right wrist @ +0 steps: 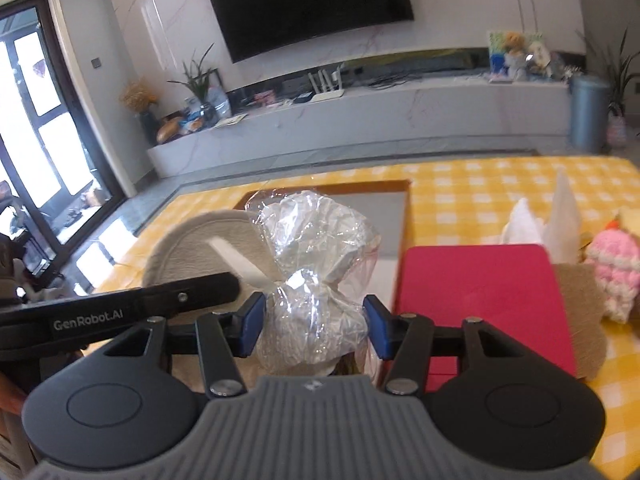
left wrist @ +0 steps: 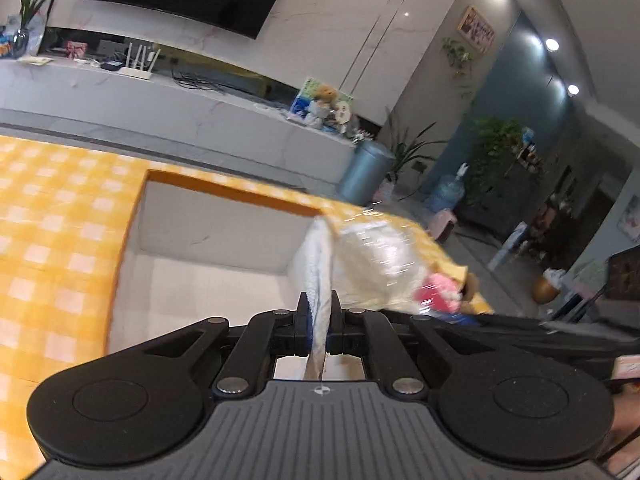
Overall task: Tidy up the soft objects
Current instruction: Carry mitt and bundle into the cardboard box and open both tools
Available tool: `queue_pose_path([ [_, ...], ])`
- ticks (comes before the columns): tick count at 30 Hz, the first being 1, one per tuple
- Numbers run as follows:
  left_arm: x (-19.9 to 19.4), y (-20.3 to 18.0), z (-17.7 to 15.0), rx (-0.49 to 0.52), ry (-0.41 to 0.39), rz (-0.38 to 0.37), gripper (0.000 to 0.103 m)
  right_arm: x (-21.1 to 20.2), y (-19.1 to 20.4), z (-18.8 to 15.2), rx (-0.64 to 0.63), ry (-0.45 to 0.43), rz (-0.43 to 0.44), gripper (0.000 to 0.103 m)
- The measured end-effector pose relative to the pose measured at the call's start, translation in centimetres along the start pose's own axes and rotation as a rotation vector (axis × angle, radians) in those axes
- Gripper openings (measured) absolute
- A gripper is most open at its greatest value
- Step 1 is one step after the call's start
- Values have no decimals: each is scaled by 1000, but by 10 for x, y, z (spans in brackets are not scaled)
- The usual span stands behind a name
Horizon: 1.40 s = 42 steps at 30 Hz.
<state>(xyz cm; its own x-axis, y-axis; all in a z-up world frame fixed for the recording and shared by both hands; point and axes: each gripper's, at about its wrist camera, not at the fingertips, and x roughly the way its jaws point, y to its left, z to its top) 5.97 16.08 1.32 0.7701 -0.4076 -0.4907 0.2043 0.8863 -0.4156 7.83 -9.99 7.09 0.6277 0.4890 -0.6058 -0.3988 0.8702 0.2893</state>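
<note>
My left gripper is shut on a white cloth, held above an open box that sits on the yellow checked table. A clear plastic bag of white soft stuff hangs just to the right of the cloth. In the right wrist view my right gripper has its blue pads on both sides of that plastic bag, squeezing its lower part. A white strip runs from the bag to the left gripper arm. A pink knitted toy lies at the right.
A red flat box lies right of the bag on the checked tablecloth. White tissue stands behind it. A beige round soft item sits left of the bag. A TV bench stands beyond the table.
</note>
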Motion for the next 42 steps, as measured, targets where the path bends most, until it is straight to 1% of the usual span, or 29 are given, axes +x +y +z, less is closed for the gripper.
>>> queue_pose_path([
  [1,2,3,-2,-8,24,18,6,-1,0,-1,1,-3,-4,53],
  [3,8,9,-5,-34,78,81,6,-3,-1,-2,8,4,3,53],
  [5,12,13,-9,-32,112,184,6,-1,-1,-4,16,13,8,53],
  [7,13,13,-12,-18,127,287,8,2,0,-6,12,20,9,53],
  [8,10,12,-12,-15,120,320,9,3,1,-6,8,23,10,53],
  [9,8,11,-12,-10,115,338,11,2,2,-8,8,23,10,53],
  [10,7,8,-12,2,113,346,17,2,3,-9,5,24,8,53],
  [11,4,4,-12,19,101,356,35,3,4,-10,1,25,5,53],
  [12,0,0,-13,41,82,365,57,3,4,-11,0,26,2,53],
  [14,-7,-8,-14,81,45,376,76,4,3,-13,1,30,-2,53],
  [16,-18,-10,-13,68,31,389,78,5,2,-13,2,35,-4,53],
  [17,-23,-7,-12,33,37,381,77,6,2,-13,2,35,-6,53],
  [19,-30,4,-5,-60,54,336,77,9,3,-11,-1,41,-6,53],
  [21,-42,7,-3,-110,29,317,78,13,6,-9,-7,50,-9,53],
  [22,-49,5,-3,-109,5,324,80,15,8,-9,-11,57,-11,53],
  [24,-58,3,0,-83,-52,364,85,22,12,-9,-21,73,-13,53],
  [25,-60,2,2,-72,-77,379,86,26,14,-10,-24,83,-10,53],
  [27,-62,5,3,-71,-113,384,86,34,20,-10,-22,104,4,53],
  [29,-62,9,4,-81,-132,374,86,42,26,-10,3,110,24,53],
  [32,-56,15,3,-91,-120,383,86,58,41,-13,3,144,58,53],
  [36,-55,23,-2,-108,-105,414,85,83,63,-19,-48,199,78,53],
  [38,-55,27,-2,-121,-104,419,85,93,71,-23,-76,226,70,54],
  [41,-57,32,-2,-150,-115,419,85,103,76,-25,-108,231,7,55],
  [42,-58,32,-3,-160,-115,421,85,105,76,-26,-108,234,5,57],
])
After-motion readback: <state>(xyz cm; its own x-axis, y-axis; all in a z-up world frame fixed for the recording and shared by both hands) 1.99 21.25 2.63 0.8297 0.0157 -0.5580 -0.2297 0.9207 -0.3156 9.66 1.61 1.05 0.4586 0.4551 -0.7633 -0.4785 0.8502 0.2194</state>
